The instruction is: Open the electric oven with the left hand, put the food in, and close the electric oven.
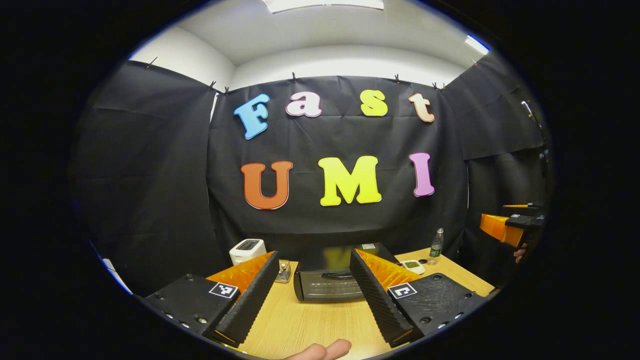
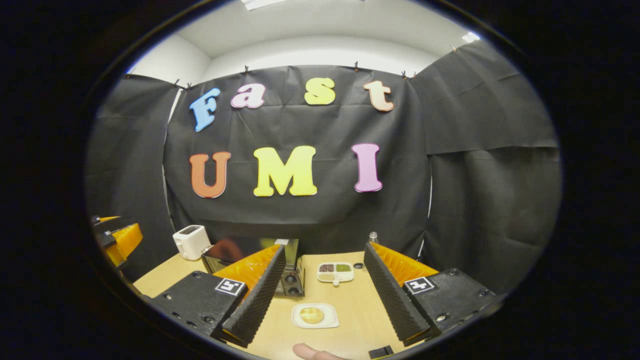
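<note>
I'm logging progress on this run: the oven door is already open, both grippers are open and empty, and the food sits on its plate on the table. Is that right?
Not quite: the oven door is closed, as the left gripper view shows. The rest stands: the left gripper and right gripper are open and empty, and the food sits on its plate on the table.

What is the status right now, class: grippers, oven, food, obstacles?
Left gripper open, lined up on closed oven. Right gripper open above the food on its plate. Nothing held; a divided tray sits beside the oven.
</note>
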